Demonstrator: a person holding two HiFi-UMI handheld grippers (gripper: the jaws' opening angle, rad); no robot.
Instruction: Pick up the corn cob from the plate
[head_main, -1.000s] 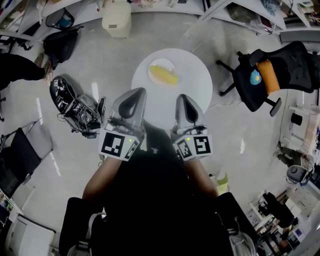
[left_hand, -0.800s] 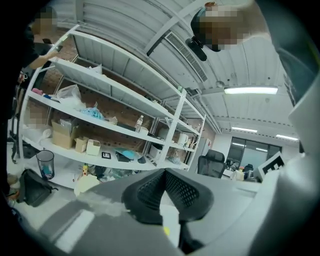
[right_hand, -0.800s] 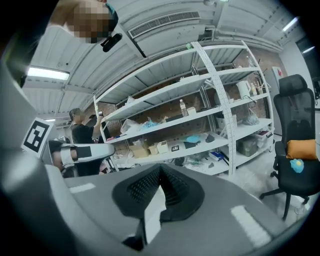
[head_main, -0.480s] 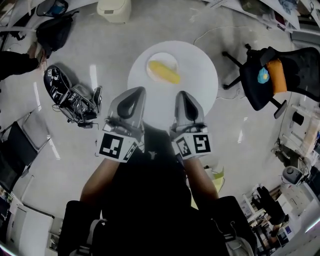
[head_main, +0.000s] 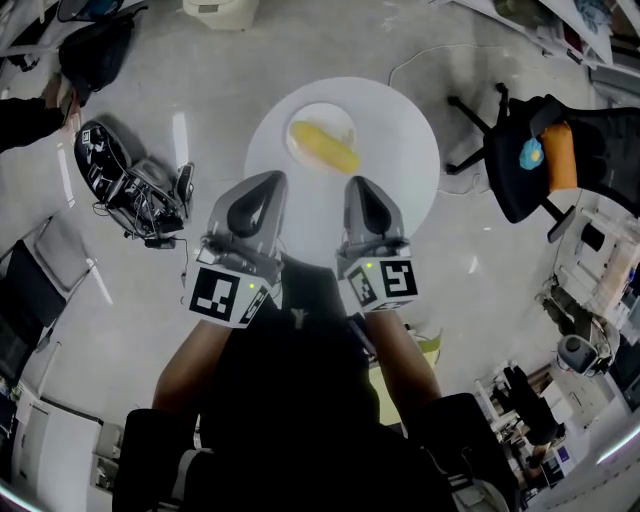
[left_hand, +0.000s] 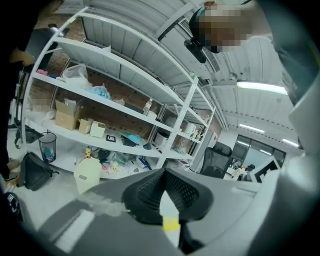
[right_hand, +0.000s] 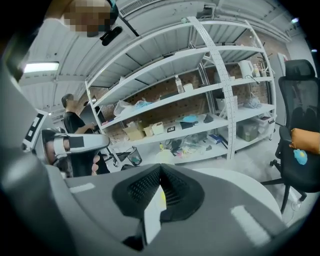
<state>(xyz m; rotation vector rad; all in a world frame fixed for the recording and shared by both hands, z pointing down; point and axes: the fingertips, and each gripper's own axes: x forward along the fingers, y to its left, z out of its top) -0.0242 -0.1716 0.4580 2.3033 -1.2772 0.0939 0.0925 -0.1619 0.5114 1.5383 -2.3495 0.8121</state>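
A yellow corn cob (head_main: 324, 147) lies on a white plate (head_main: 341, 116) toward the far left of a round white table (head_main: 400, 150). My left gripper (head_main: 262, 183) and right gripper (head_main: 358, 188) hang side by side over the table's near edge, short of the plate, both shut and holding nothing. In the left gripper view, the left gripper (left_hand: 167, 187) shows a sliver of the corn cob (left_hand: 171, 224) through the slit between its jaws. The right gripper (right_hand: 161, 182) shows a thinner yellow strip of the corn cob (right_hand: 163, 199) the same way.
A black office chair (head_main: 545, 150) with an orange cushion stands right of the table. A heap of black equipment and cables (head_main: 130, 185) lies on the floor at left. White shelves (left_hand: 125, 100) loaded with boxes line the far wall. A person (right_hand: 75, 145) stands by them.
Both grippers have come down a little toward the table, still side by side and shut. The corn cob and plate have not moved.
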